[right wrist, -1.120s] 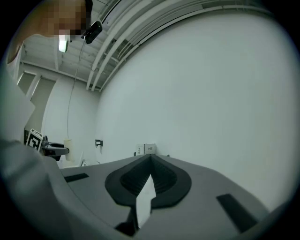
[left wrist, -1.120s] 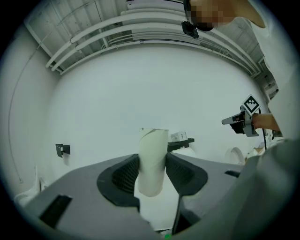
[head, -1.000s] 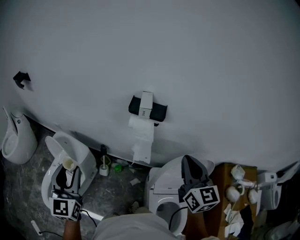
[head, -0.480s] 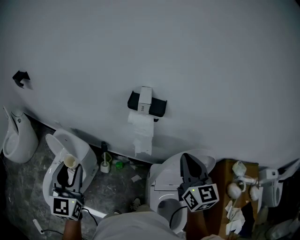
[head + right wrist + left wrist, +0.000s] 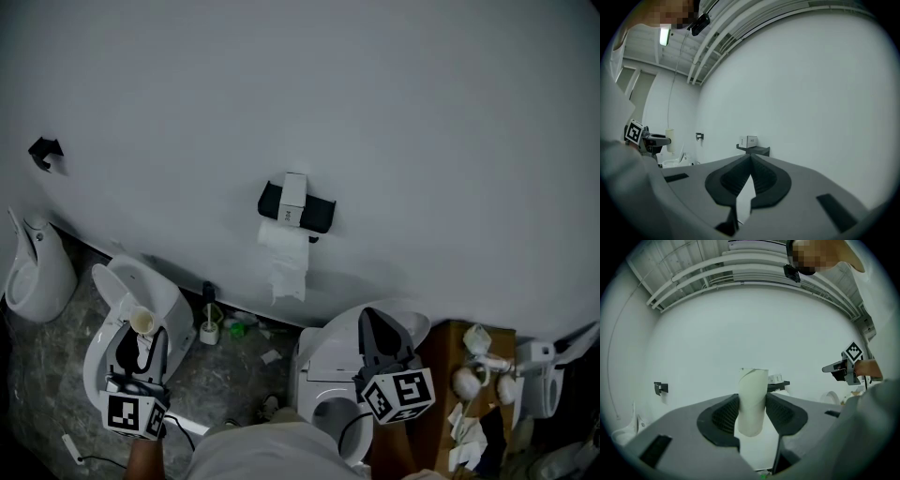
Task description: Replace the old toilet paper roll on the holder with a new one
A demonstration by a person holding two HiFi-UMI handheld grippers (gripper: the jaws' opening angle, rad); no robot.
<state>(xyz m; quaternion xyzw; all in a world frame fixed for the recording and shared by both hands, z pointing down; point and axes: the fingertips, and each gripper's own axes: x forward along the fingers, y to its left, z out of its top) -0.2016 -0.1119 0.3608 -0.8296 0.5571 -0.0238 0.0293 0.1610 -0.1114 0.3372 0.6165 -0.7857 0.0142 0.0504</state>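
Where left gripper clamps, tube stands.

Open across upper frame along bare wall; blocked at centre by holder, lower centre by toilet, lower right by cluttered table.

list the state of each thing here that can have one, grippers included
left gripper: shut on the cardboard tube
cardboard tube: bare, upright between the jaws
right gripper: shut, empty
toilet paper holder: on the wall, small box on top
paper tail: hanging down below the holder
left toilet: lid raised
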